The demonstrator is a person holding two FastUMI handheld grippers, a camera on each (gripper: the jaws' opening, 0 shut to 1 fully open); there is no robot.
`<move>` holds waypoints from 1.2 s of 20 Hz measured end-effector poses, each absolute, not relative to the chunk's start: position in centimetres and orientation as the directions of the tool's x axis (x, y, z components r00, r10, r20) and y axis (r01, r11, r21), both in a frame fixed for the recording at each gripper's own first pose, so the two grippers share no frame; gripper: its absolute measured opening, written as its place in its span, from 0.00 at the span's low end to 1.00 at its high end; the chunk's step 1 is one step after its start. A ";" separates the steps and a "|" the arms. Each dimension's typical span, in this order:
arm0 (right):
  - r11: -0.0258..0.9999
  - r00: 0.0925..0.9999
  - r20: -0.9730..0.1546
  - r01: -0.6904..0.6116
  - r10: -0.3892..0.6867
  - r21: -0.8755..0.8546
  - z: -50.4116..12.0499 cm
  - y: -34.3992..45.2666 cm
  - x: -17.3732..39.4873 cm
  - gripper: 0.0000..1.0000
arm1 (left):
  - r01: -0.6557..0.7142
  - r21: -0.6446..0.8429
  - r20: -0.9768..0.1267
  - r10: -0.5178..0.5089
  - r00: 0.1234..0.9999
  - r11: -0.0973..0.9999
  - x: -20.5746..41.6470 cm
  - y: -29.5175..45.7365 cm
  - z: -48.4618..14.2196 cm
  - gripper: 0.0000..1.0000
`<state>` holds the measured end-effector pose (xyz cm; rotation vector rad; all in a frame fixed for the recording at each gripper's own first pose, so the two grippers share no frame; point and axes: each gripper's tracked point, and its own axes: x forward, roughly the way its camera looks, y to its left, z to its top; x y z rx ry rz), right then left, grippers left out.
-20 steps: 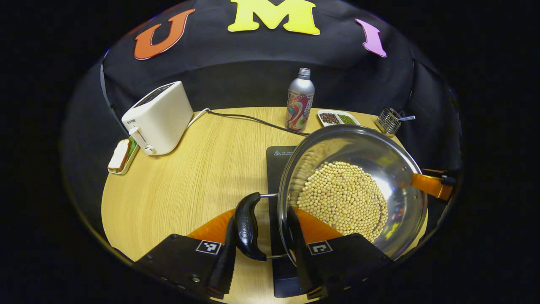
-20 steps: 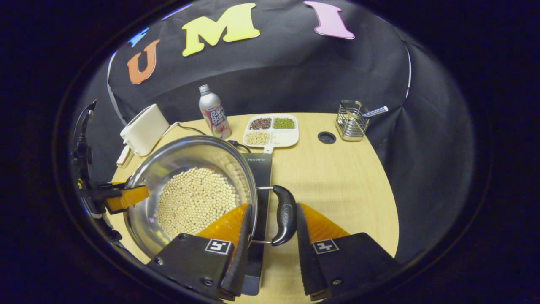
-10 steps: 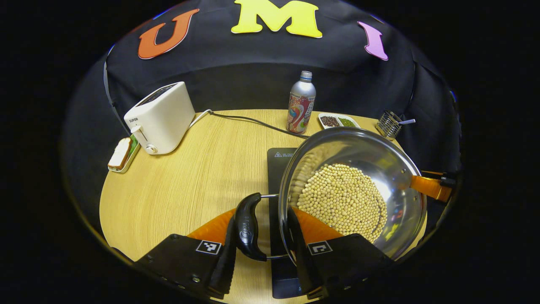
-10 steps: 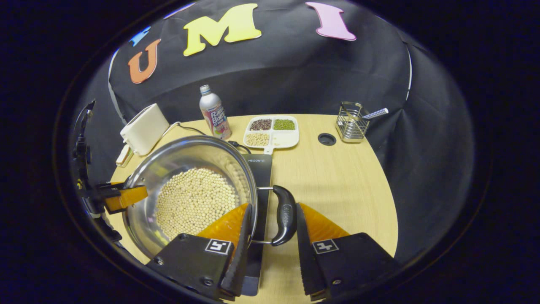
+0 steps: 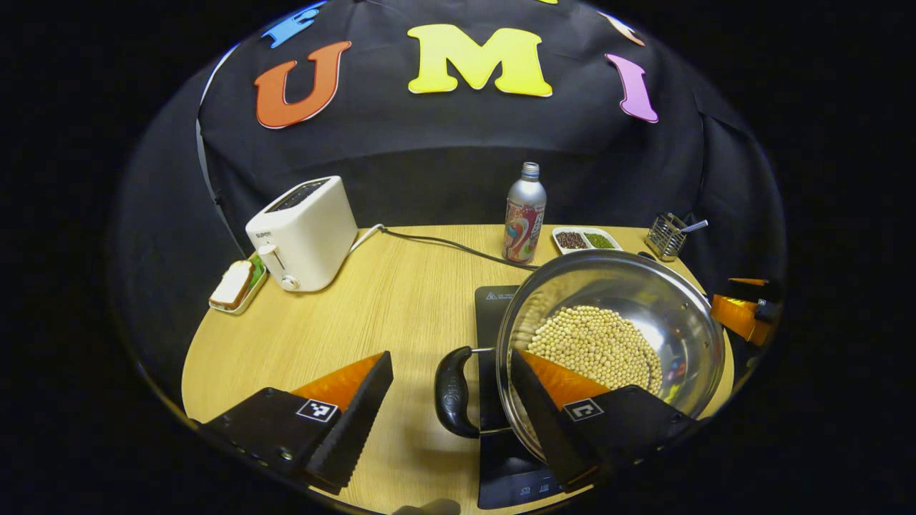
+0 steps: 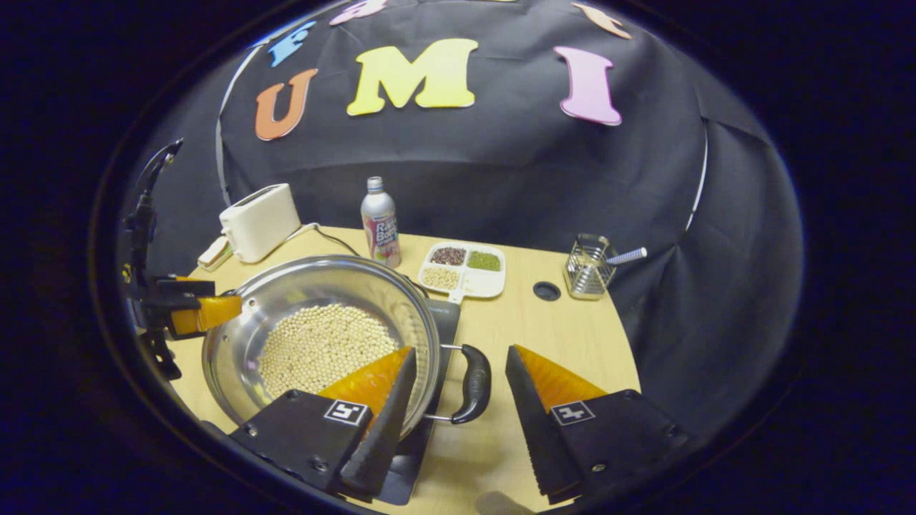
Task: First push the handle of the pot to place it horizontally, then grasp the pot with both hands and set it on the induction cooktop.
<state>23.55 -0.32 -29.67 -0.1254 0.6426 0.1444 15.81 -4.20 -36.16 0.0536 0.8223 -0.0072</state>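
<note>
Left gripper view: my left gripper [image 5: 444,408] has its fingers spread wide, one out over the bare table [image 5: 322,336], the other reaching over the rim of the pot [image 5: 612,343]. The near black handle [image 5: 452,392] of the pot sits between them, touched by neither. The pot is steel, holds a layer of pale beans [image 5: 597,347], and rests on the black induction cooktop [image 5: 501,458], whose front edge shows just below it. Across the pot, at its far side, another gripper's fingers [image 5: 741,315] show beside the rim.

Farther back stand a white toaster [image 5: 304,232] with a slice of bread on a small dish [image 5: 235,287] beside it, a metal bottle [image 5: 524,213], a divided snack tray [image 5: 585,239] and a wire holder [image 5: 667,236].

Right gripper view: my right gripper [image 6: 458,408] is also spread open, one finger over the pot's [image 6: 322,336] rim, the other over the table [image 6: 572,336], with the pot's other black handle [image 6: 474,383] lying free between them. Behind it are the cooktop [image 6: 447,318], the tray [image 6: 465,268], the bottle [image 6: 379,223], the toaster [image 6: 259,222] and the wire holder [image 6: 588,268].
</note>
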 end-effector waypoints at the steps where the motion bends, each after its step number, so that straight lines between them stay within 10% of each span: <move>1: 0.981 0.790 -0.605 -0.177 0.098 -0.073 -29.5 0.0 23.3 0.79 | 0.022 0.046 -0.736 0.019 0.677 0.999 15.6 -4.2 -36.2 0.98; 12: 0.985 0.814 -0.576 -0.154 0.080 -0.080 -26.9 0.6 20.8 0.80 | 0.036 0.088 -0.688 0.035 0.725 0.996 14.1 -3.2 -31.7 0.98; 24: 0.985 0.967 -0.243 -0.108 0.072 -0.137 -8.1 3.5 13.4 0.92 | 0.046 0.076 -0.400 -0.011 0.916 0.996 9.3 -0.3 -13.0 0.97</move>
